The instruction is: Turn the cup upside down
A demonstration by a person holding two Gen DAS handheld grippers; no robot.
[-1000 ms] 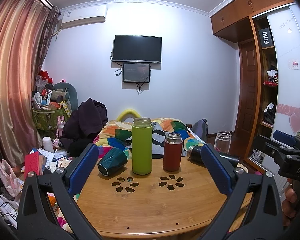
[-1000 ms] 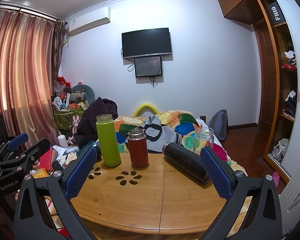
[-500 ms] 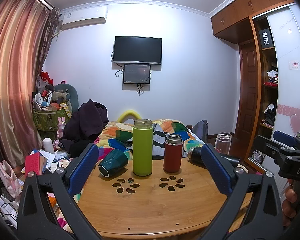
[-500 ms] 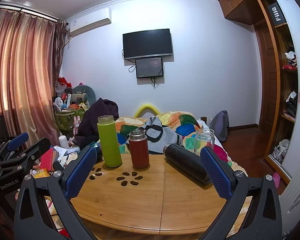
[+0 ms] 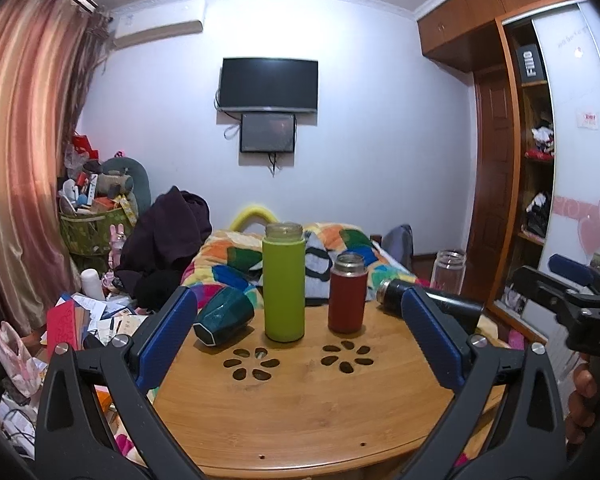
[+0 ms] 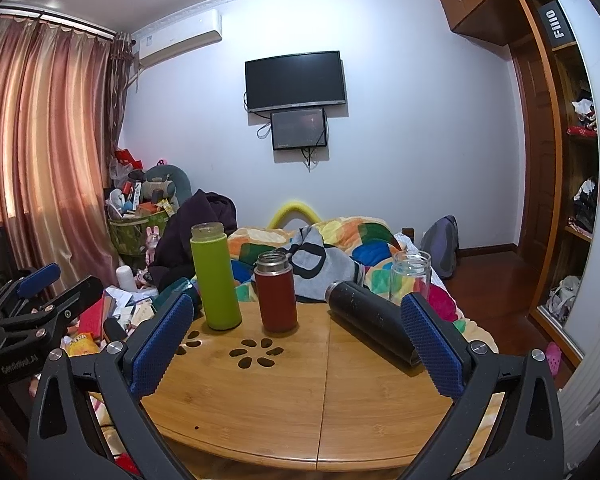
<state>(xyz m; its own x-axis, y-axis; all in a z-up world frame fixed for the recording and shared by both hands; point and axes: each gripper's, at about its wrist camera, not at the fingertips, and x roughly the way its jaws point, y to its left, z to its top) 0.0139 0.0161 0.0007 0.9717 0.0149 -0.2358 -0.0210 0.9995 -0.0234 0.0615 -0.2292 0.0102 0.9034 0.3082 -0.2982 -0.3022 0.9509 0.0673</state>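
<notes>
- Left hand-held gripper [image 5: 296, 332]: we see its blue-padded fingers spread wide over the near part of the round wooden counter [image 5: 300, 412], gripping nothing.
- Right hand-held gripper [image 6: 296, 336]: we find it equally spread and empty, hovering above the same counter.
- We spot the dark green cup [image 5: 223, 321] lying on its side at the counter's left edge, its base facing us, just beside the left gripper's left finger [image 5: 166, 340]; whether they touch we cannot tell.
- We see a tall lime-green bottle [image 5: 284, 282] standing upright just right of the cup, and a shorter red flask [image 5: 347, 293] upright beside that.
- We note a black thermos [image 6: 370, 326] lying on its side toward the counter's right, with a clear glass jar [image 6: 410, 274] upright behind it.
- Behind the counter we see a bed with a patchwork quilt [image 6: 340, 240].
</notes>
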